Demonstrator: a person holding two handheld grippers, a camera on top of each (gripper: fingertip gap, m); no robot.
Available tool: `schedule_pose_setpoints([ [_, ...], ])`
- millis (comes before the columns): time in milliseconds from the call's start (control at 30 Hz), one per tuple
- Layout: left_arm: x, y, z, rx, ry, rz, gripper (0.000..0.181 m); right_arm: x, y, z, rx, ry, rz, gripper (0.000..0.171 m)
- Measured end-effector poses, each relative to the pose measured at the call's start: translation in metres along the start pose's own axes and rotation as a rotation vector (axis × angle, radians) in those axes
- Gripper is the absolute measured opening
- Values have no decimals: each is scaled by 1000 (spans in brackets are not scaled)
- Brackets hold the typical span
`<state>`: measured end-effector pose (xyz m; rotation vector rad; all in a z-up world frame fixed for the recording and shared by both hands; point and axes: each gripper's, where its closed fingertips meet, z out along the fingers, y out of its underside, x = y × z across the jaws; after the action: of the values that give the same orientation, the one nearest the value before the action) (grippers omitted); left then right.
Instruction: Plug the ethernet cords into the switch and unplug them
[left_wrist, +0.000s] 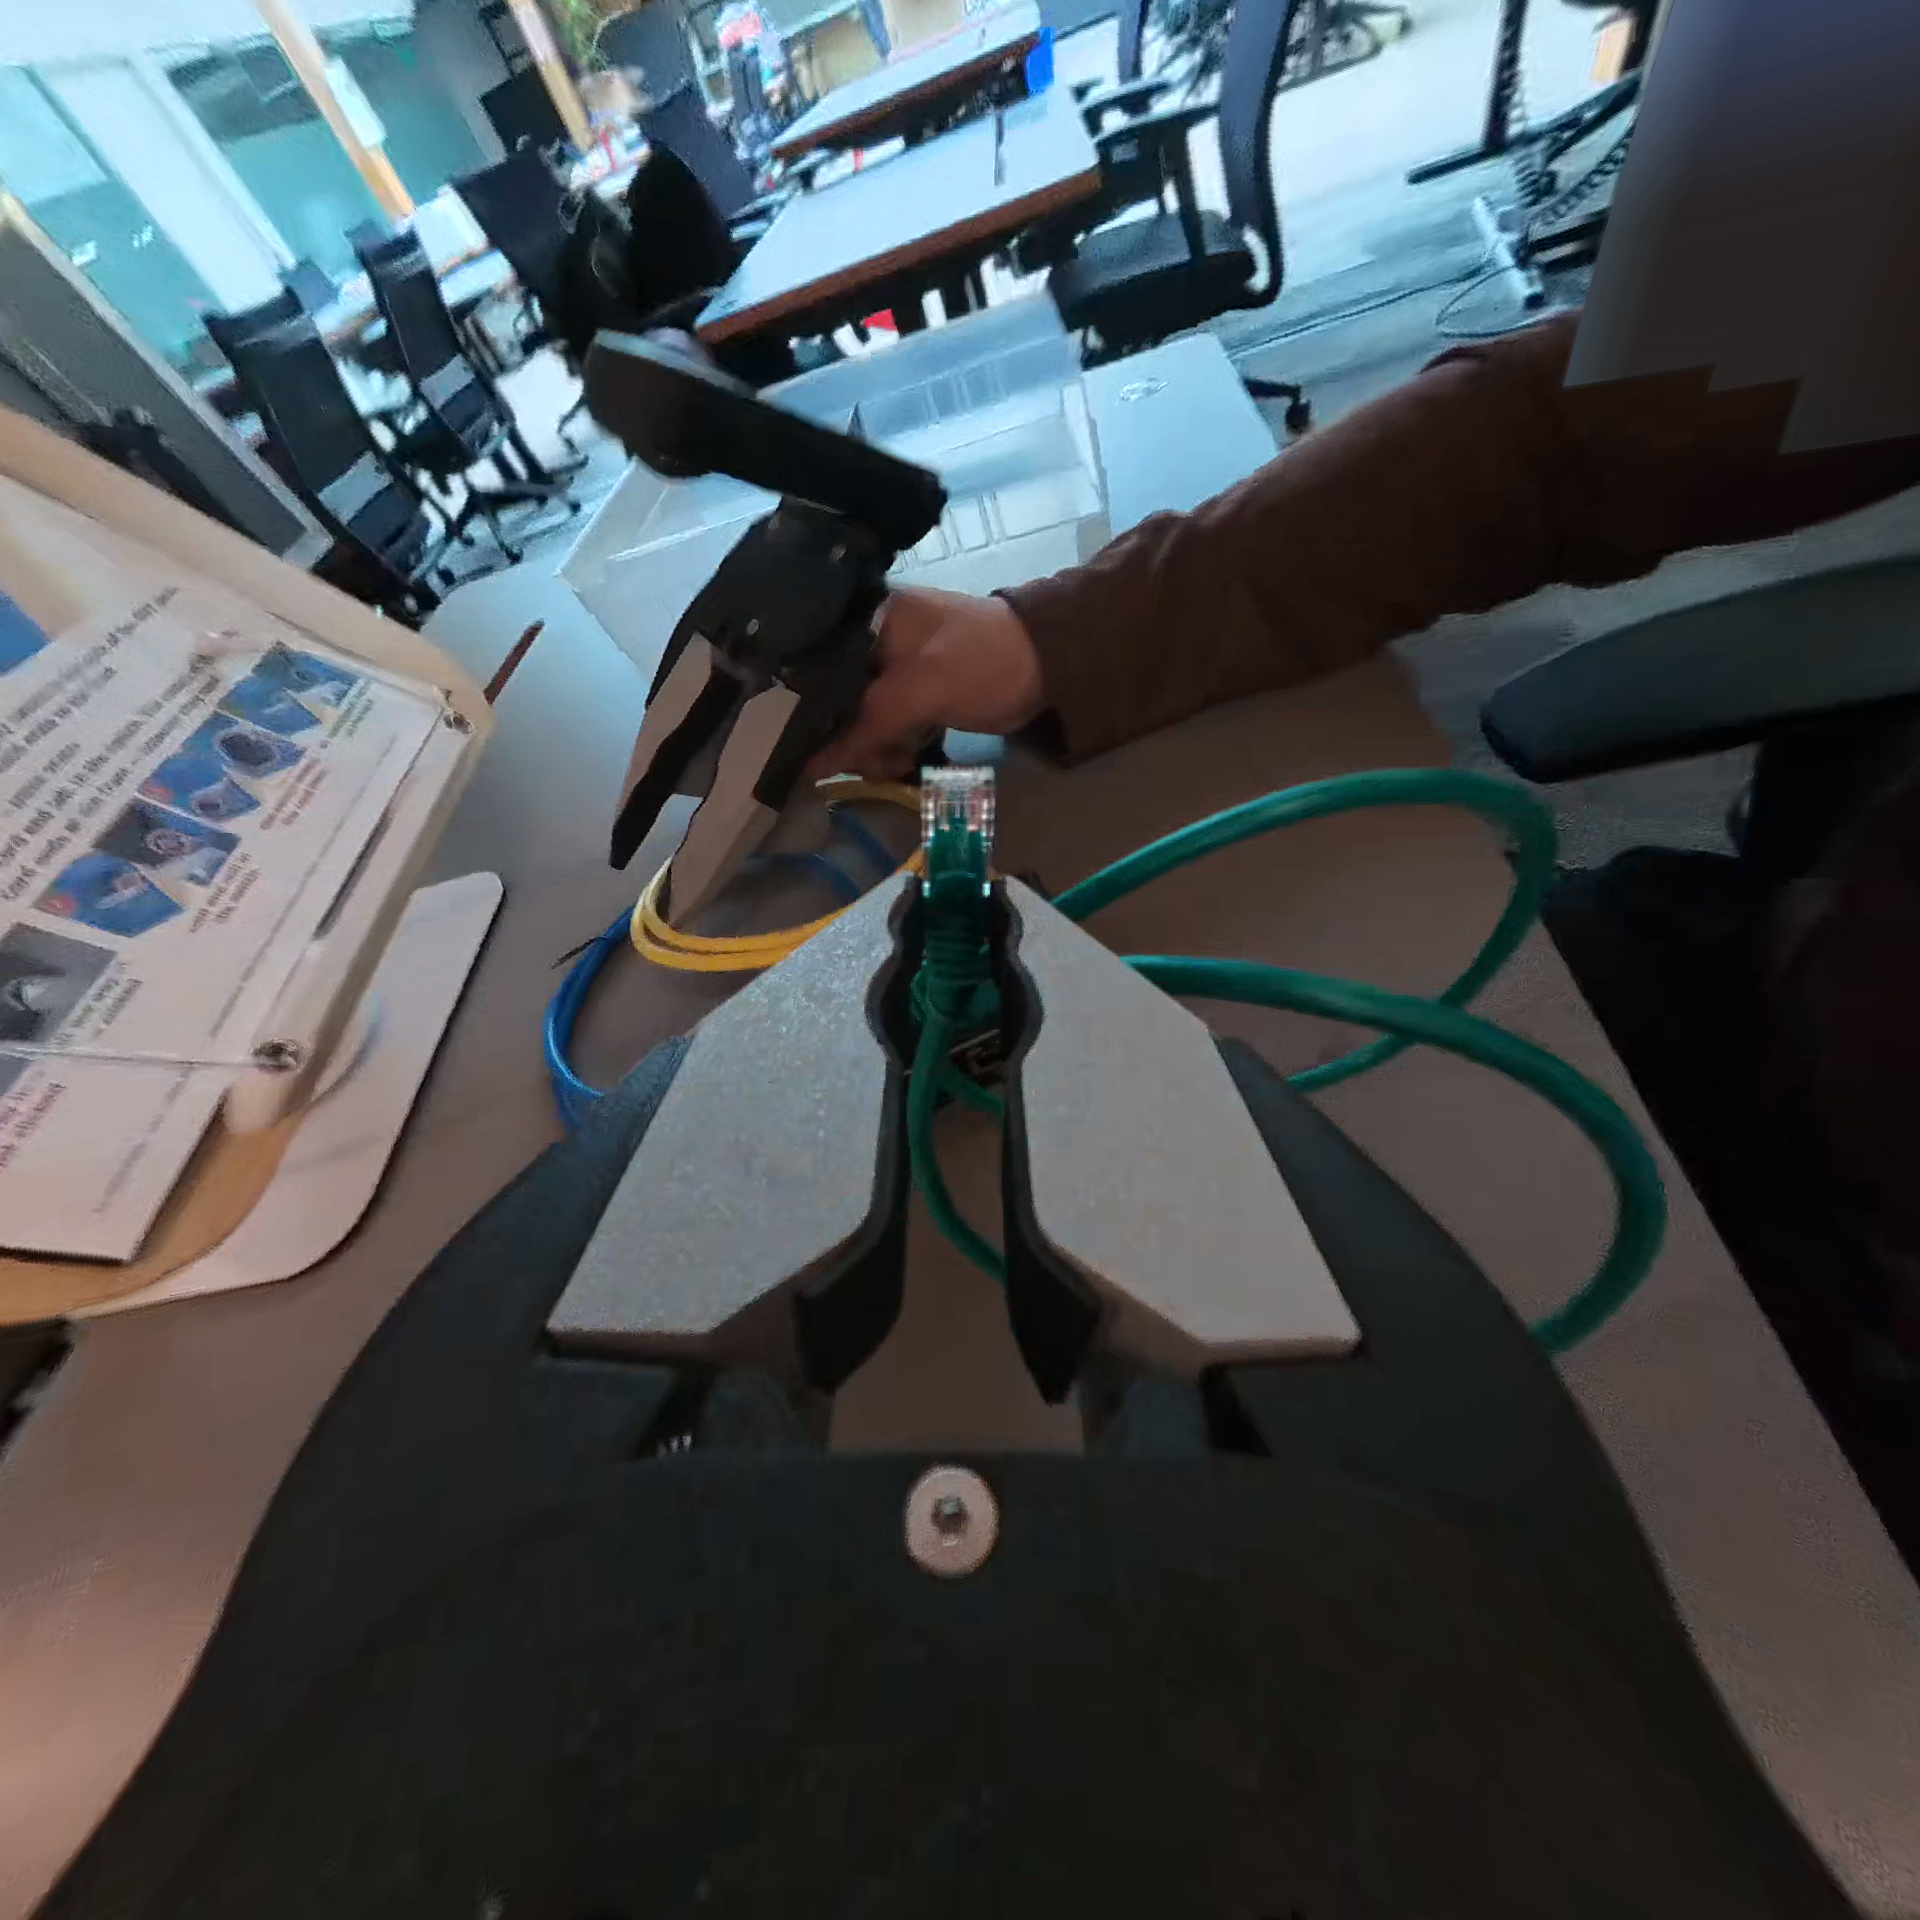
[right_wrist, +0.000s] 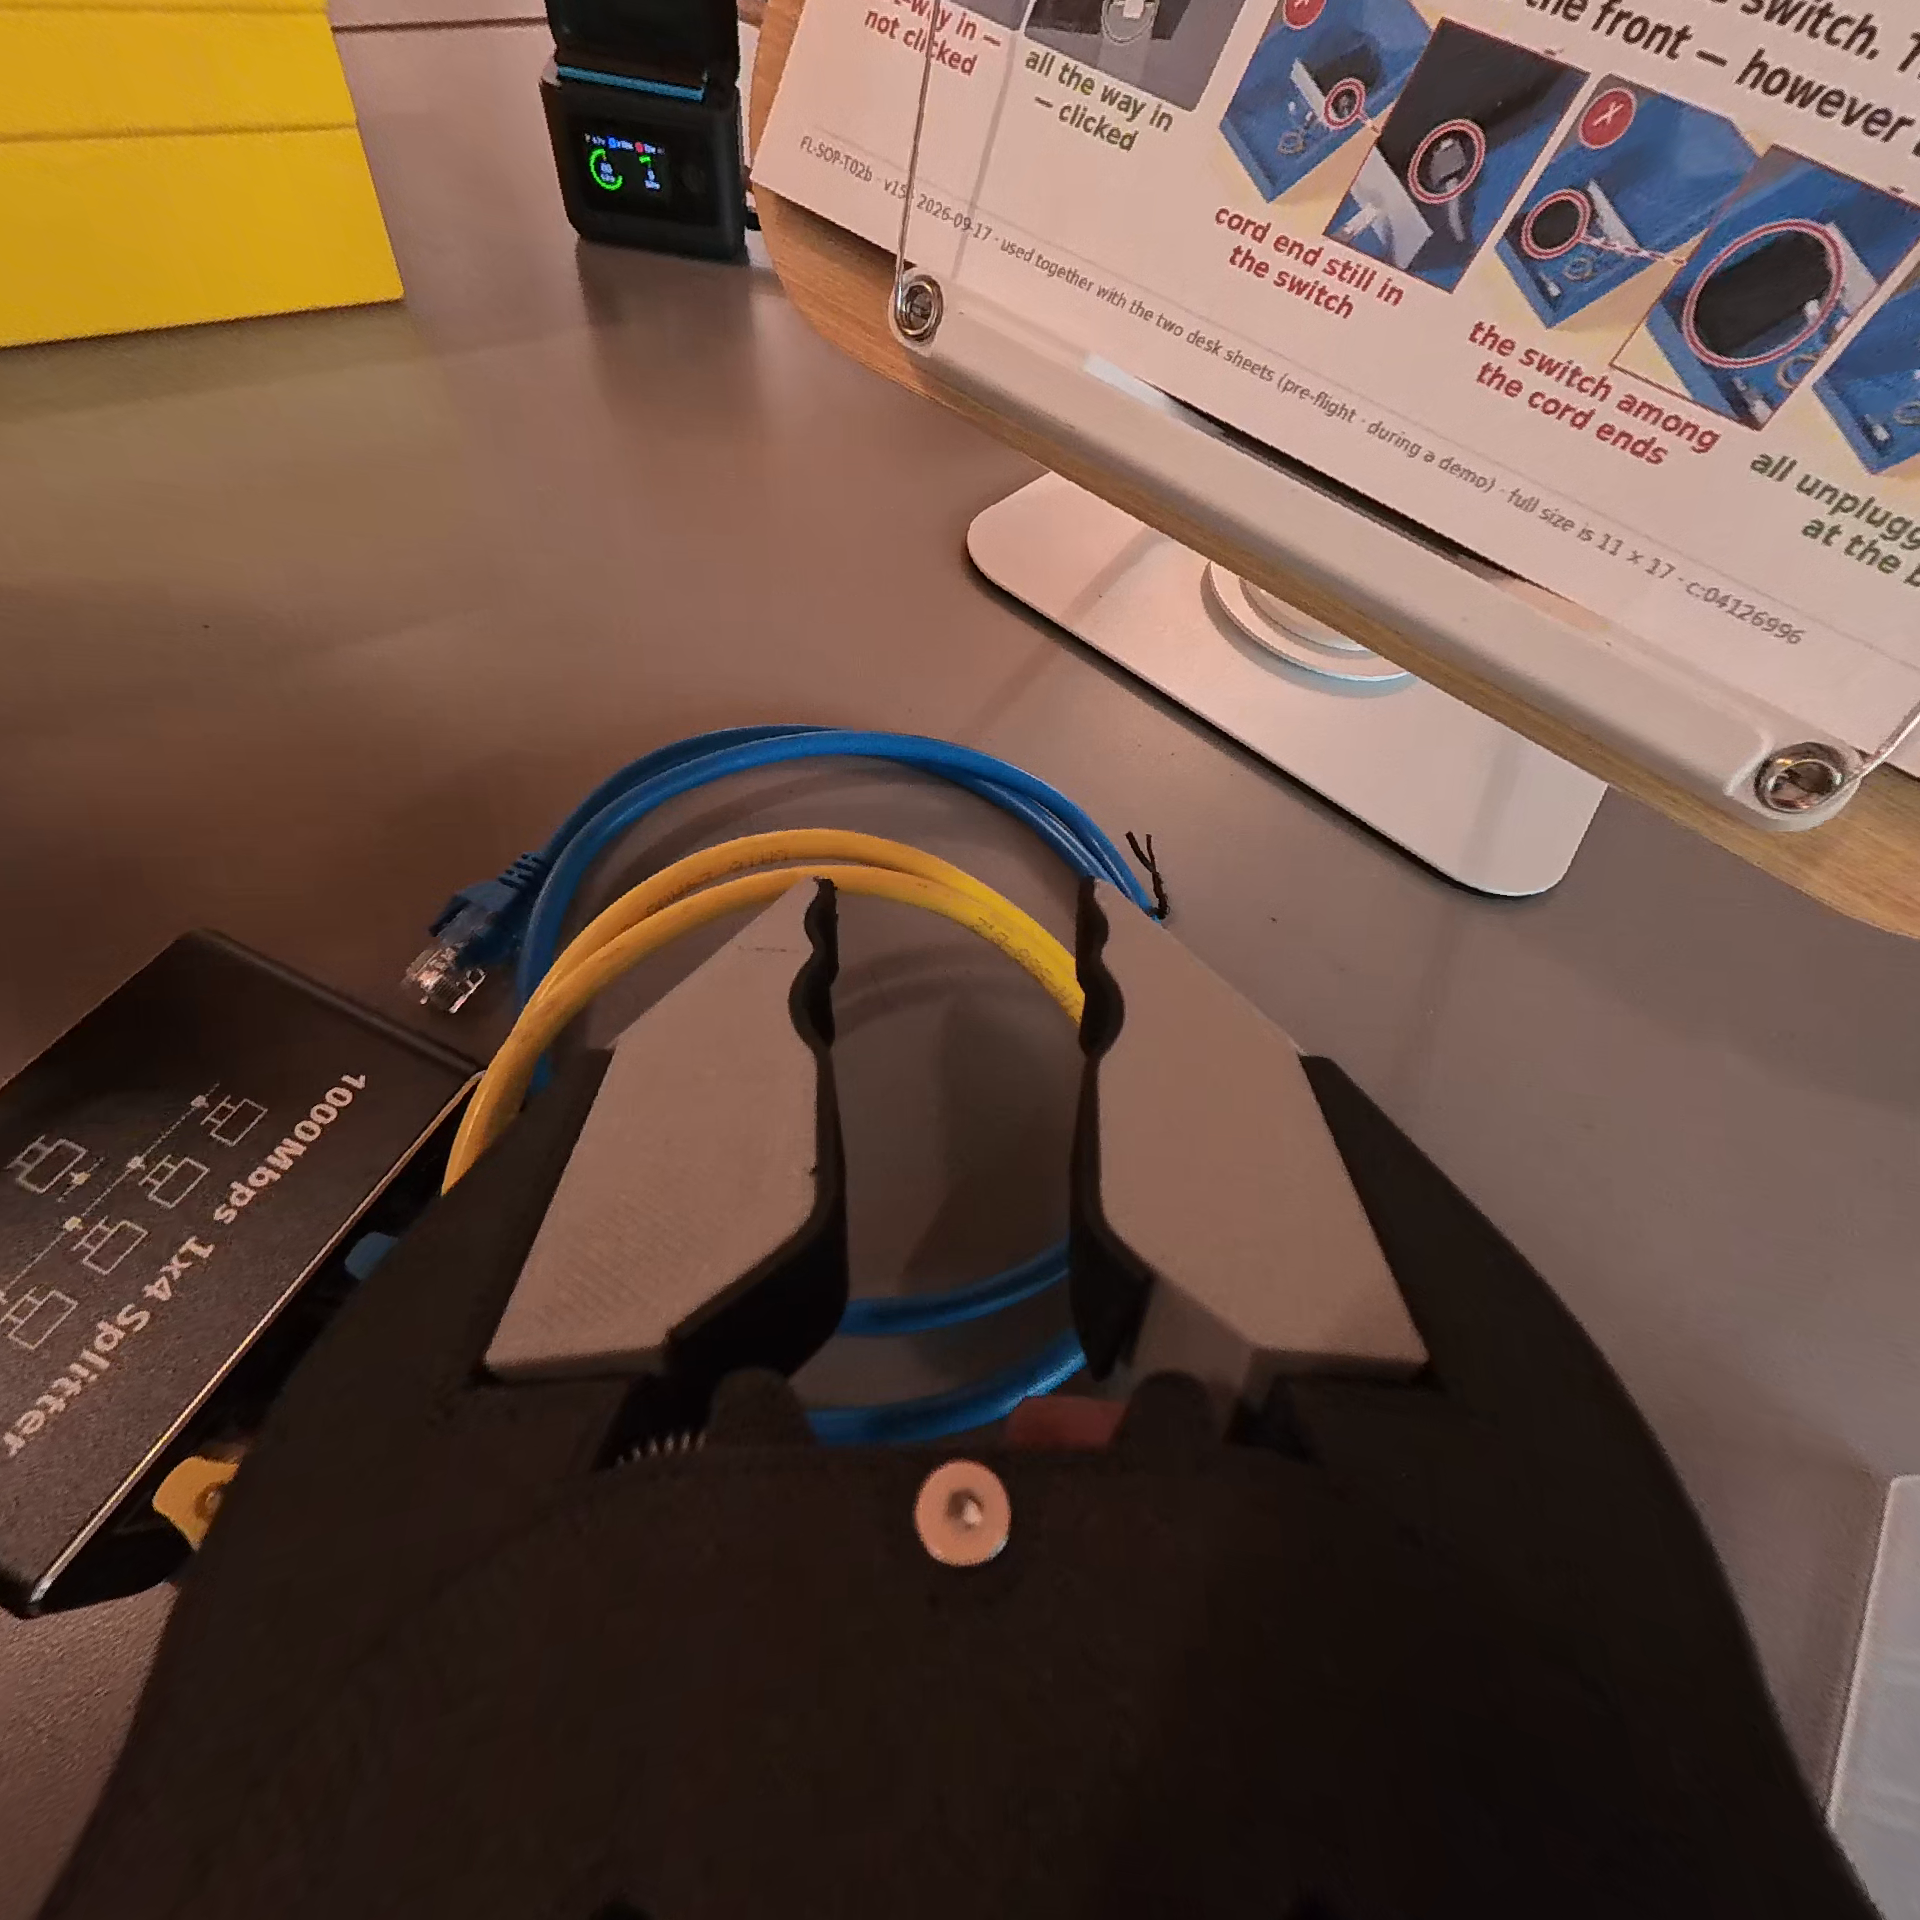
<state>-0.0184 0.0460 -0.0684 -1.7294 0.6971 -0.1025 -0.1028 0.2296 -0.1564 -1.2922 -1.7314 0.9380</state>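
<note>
Desk (right_wrist: 520, 582) holds black switch (right_wrist: 156, 1226) at left, just beside the coiled blue cord (right_wrist: 831, 748) and yellow cord (right_wrist: 831, 847). Right gripper (right_wrist: 951, 904) is spread wide over those coils, gripping nothing. Left gripper (left_wrist: 956, 883) is clamped on the green cord (left_wrist: 1455, 1023) just behind its plug (left_wrist: 956, 800), which points forward.

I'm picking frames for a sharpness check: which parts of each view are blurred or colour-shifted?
Left wrist view: the green cord and its plug in the left gripper are sharp; the right gripper and the sign at left are motion-smeared, the office behind is soft and bluish. Right wrist view: warm cast, crisp throughout, edges bowed by the lens.
</note>
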Motion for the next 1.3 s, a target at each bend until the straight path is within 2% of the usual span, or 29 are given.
schedule_pose_setpoints([
  [33,2,-10,-10,43,1,21,10,0,0,0,-1,-1,-1,43],
  [100,6,-43,-38,226,13,33,10,0,0,1,-2,-2,-1,43],
  [167,20,-70,-68,420,97,32,11,0,0,1,-3,-2,-3,43],
  [267,27,-79,-87,528,183,3,10,-1,1,1,-5,-2,-5,42],
  [333,16,-70,-77,459,135,-33,10,-1,1,1,-6,-6,-5,41],
  [400,8,-52,-58,322,56,-12,10,-1,1,1,-7,-8,-5,41],
  [500,17,-34,-40,179,64,55,11,-1,1,1,-7,-3,-5,40],
  [533,23,-39,-42,202,91,65,11,-1,1,1,-7,-3,-5,40],
  [633,41,-73,-75,456,231,39,10,-1,1,1,-8,-2,-5,40],
  [700,40,-85,-92,570,255,17,10,-1,1,1,-9,-2,-6,40],
  [833,11,-57,-63,358,83,-20,11,-1,2,1,-15,-5,-3,40],
  [1000,14,-21,-30,110,65,28,10,-6,9,3,-65,-14,-16,33],
  [1100,21,-25,-32,121,103,24,10,-6,10,4,-81,0,-45,38],
  [1233,32,-48,-47,250,153,39,10,0,5,-3,-67,9,-24,52],
  [1300,24,-44,-45,209,86,49,10,3,1,-8,-45,-5,8,57],
])
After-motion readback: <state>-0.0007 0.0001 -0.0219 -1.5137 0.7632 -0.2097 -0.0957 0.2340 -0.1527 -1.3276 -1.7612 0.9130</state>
